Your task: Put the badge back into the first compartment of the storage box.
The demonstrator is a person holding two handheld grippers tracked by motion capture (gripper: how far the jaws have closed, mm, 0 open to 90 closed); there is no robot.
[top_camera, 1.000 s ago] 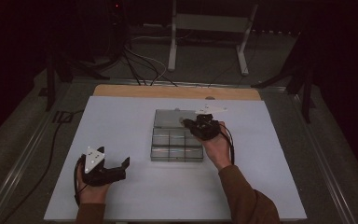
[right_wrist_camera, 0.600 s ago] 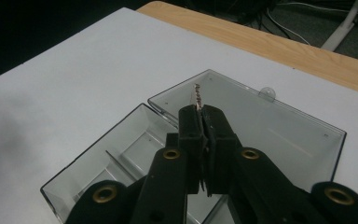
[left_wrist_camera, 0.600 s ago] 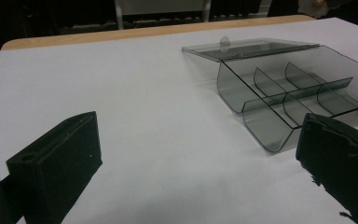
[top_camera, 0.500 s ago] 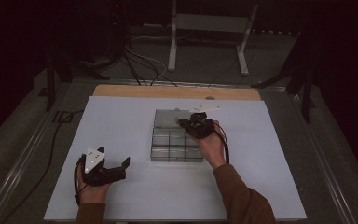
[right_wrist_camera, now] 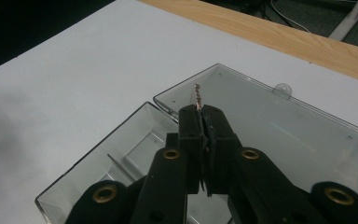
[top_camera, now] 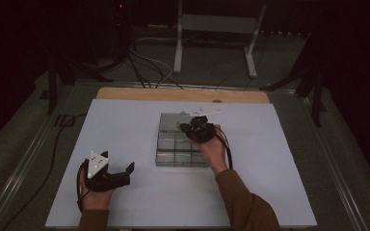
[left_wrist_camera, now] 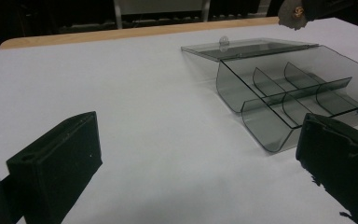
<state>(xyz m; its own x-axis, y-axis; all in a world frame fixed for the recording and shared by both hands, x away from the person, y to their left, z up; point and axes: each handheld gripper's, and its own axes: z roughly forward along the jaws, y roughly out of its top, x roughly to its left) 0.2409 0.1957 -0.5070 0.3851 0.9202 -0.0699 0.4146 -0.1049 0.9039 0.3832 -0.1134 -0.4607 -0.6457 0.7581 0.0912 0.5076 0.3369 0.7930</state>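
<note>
A clear plastic compartment box point(top_camera: 176, 153) lies open mid-table, its flat lid point(top_camera: 171, 120) folded back on the far side. My right gripper point(top_camera: 189, 128) hovers over the box's far row, pointing left. In the right gripper view its jaws point(right_wrist_camera: 204, 116) are shut on a thin copper-coloured twisted piece point(right_wrist_camera: 197, 95) that sticks out past the tips, above the lid point(right_wrist_camera: 270, 126) and a compartment point(right_wrist_camera: 121, 154). My left gripper point(top_camera: 129, 172) rests at the front left, open and holding nothing. Its jaws point(left_wrist_camera: 200, 154) face the box point(left_wrist_camera: 289, 93) across bare table.
The white table top point(top_camera: 125, 125) has a wooden strip point(top_camera: 183, 95) along its far edge. Cables point(top_camera: 139, 67) and a metal stand point(top_camera: 212, 29) lie on the dark floor beyond. A metal rail point(top_camera: 24, 159) runs down the left side.
My right gripper has shifted a little to the left and lower over the box, still shut on the thin piece. The left gripper has stayed put.
</note>
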